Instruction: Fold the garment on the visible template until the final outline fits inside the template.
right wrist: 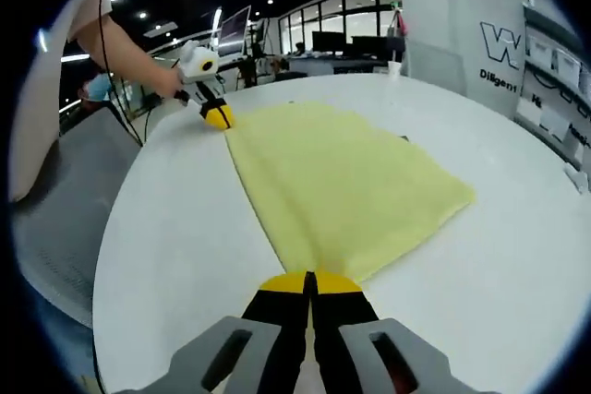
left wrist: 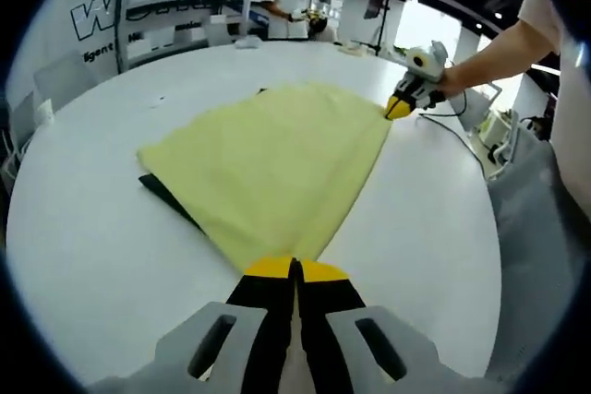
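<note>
A pale yellow garment (left wrist: 277, 159) lies spread on a round white table (left wrist: 111, 256), pulled taut along one edge between the two grippers. My left gripper (left wrist: 295, 268) is shut on the garment's near corner. My right gripper (left wrist: 399, 108) is shut on its far corner, with a person's hand behind it. In the right gripper view the garment (right wrist: 346, 186) fans out from my right gripper (right wrist: 309, 280), and my left gripper (right wrist: 219, 118) pinches the far corner. A black template (left wrist: 166, 195) pokes out from under the cloth's left edge; the cloth hides most of it.
Shelves with white bins (left wrist: 175, 6) stand beyond the table, and a person (left wrist: 282, 6) stands by them. A grey chair (left wrist: 536, 228) is at the table's right edge. A cable (left wrist: 452, 131) trails on the table near the right gripper.
</note>
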